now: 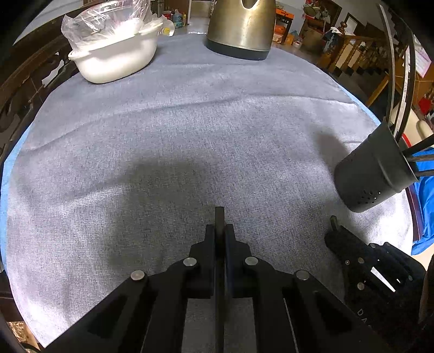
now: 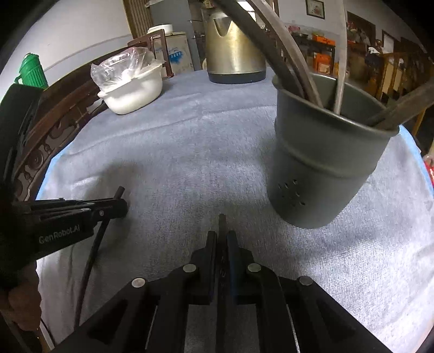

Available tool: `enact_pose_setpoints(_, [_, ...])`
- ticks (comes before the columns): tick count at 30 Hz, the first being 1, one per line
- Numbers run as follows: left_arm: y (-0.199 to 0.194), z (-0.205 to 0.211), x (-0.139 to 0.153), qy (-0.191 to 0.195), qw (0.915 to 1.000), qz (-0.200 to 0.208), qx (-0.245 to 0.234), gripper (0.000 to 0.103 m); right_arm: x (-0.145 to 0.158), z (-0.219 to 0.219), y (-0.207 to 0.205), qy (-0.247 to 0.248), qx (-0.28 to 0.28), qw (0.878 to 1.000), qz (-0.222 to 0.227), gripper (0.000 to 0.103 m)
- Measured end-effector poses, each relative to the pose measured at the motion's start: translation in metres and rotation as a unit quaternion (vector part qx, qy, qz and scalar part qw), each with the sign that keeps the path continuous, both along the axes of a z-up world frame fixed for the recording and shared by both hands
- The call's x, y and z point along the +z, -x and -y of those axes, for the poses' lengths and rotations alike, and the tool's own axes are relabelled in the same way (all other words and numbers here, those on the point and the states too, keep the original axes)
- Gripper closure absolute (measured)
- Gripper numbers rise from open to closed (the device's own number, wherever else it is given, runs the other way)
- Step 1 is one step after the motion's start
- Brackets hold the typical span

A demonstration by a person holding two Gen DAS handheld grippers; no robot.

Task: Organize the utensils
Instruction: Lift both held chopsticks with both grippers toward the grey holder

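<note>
Left gripper: the left gripper (image 1: pixel 219 230) has its jaws pressed together on a thin dark utensil handle (image 1: pixel 219 217) whose tip pokes out just past the fingertips; seen from the right wrist, the same gripper (image 2: pixel 119 207) sits low over the cloth at the left edge, and the handle's long dark shaft (image 2: pixel 92 260) trails back and down from it toward the person's hand.
Right gripper: the right gripper (image 2: pixel 222 239) is likewise closed, pinching a second slim dark utensil (image 2: pixel 222 225) upright between its pads, the tip standing just above them; in the left wrist view it (image 1: pixel 335 225) shows at the lower right, near the holder's base.
Utensil holder: a dark grey cylindrical holder (image 2: pixel 322 165) with small drain holes near its base stands on the cloth, right of centre in the right wrist view, just ahead of the right gripper.
Holder contents: several long utensils (image 2: pixel 339 68) lean out over its rim; what kind they are cannot be told.
Table covering: a grey-blue woven tablecloth (image 1: pixel 176 122) covers a round table.
Far edge, kettle: a metal kettle (image 1: pixel 241 27) on a dark base.
Far edge, dish: a white dish (image 1: pixel 116 59) with a clear plastic bag (image 1: pixel 103 21) in it, left of the kettle and well apart from both grippers.
</note>
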State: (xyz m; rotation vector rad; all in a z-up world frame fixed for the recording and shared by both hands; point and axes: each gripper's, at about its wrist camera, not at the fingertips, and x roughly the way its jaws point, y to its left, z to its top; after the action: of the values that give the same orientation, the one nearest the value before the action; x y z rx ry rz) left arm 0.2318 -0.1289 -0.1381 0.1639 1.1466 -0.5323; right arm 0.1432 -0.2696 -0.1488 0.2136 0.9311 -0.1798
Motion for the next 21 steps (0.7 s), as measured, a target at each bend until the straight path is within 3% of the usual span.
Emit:
enact_pose_setpoints(10, [0.004,0.003,0.005,0.002,1.0,0.005,0.001,0.096,0.009,-0.003,0.008,0.018,0.001,1.0,0.013,0.096])
enact_pose_setpoints(21, [0.021,0.011,0.036,0.029,0.9991,0.028,-0.012,0.096,0.04,0.002,0.024,0.038,-0.008,0.998,0.046,0.096])
